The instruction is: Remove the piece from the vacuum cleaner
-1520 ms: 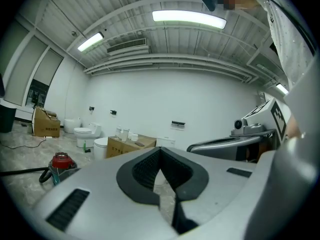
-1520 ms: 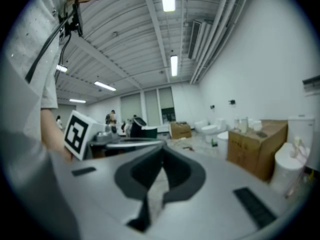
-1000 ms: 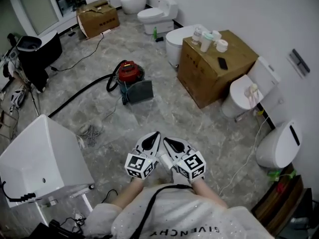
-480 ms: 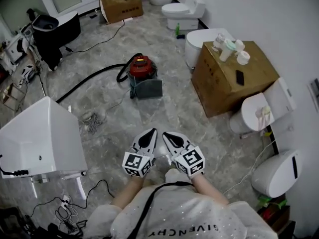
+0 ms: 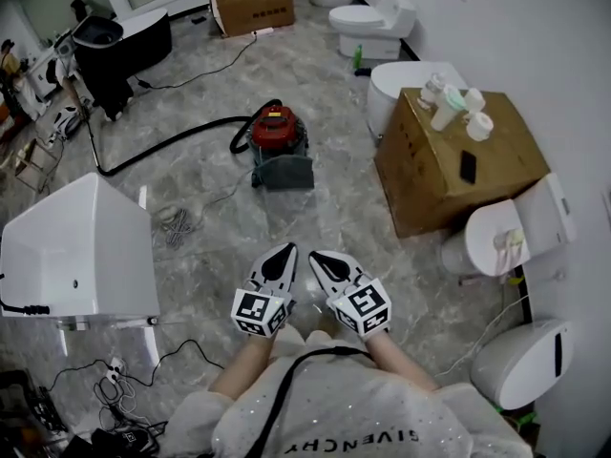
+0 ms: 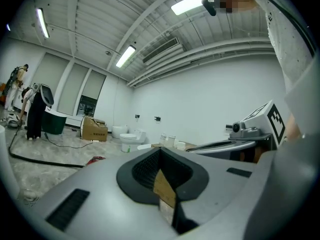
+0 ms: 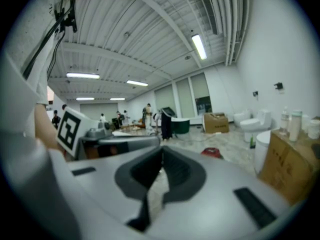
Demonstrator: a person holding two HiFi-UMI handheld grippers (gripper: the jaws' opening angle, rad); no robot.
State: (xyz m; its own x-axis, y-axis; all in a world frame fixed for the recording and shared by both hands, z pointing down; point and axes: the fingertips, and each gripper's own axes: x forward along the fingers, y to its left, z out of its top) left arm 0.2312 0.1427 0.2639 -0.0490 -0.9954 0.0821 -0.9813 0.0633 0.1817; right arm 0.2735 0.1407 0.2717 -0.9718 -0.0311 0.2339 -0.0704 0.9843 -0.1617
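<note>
both grippers, the left gripper (image 5: 284, 253) and the right gripper (image 5: 316, 257), have their jaws together with nothing between them. well ahead, on the middle of the grey marbled floor (image 5: 334, 213), sits the round red vacuum cleaner (image 5: 277, 129), with a black hose (image 5: 162, 147) and a dark grey flat piece (image 5: 284, 173) at its near side. white bottles (image 5: 451, 104) stand on a brown cardboard box (image 5: 430, 175).

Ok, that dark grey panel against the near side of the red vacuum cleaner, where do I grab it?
Likely its near edge, pinched across the thickness, coming from your side. The dark grey panel lies broad and flat toward you, the red vacuum cleaner stands behind it and the black hose runs off left, so the near side looks free. No handle can be made out.
</note>
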